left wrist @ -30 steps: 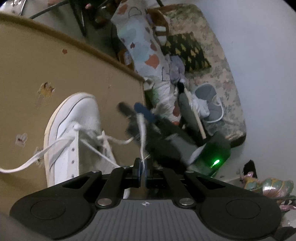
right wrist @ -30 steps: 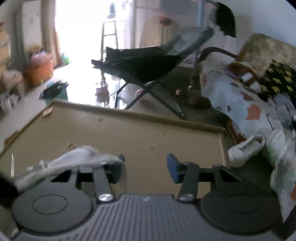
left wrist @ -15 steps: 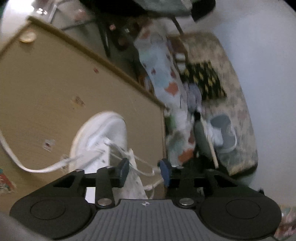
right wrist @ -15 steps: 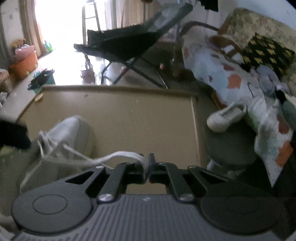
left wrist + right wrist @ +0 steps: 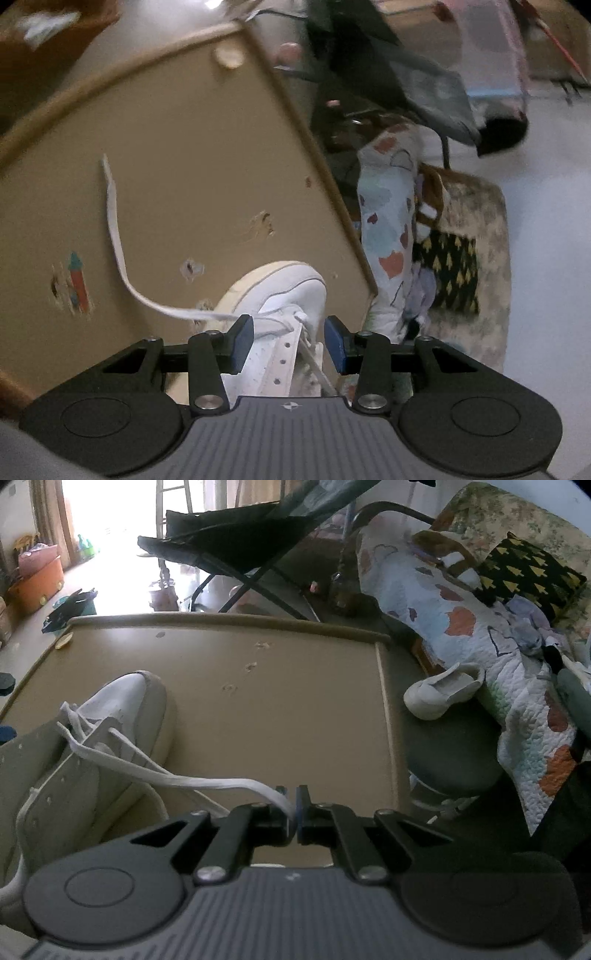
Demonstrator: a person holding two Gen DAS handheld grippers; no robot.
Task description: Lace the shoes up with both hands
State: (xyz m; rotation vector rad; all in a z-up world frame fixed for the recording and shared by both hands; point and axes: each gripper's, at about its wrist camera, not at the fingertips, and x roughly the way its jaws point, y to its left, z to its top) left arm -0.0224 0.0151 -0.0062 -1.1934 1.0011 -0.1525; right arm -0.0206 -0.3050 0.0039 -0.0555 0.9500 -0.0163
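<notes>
On the tan surface [image 5: 258,709] lies the white shoe [image 5: 122,716], its soft, limp lace [image 5: 207,781] pinched by the closed right gripper [image 5: 293,810] while the left gripper [image 5: 289,341] hovers half-spread and empty above the eyelets; the stiffer tip seems the best hold.

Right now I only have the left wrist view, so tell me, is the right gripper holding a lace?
Observer: Yes. The right gripper is shut on the end of a white lace.
Operator: Where does that lace run?
Observer: Leftward from the gripper, up to the eyelets of the white shoe.
Operator: Anything off the table on that side?
Observer: A second white shoe sits on a dark stool just past the edge of the table.
</notes>
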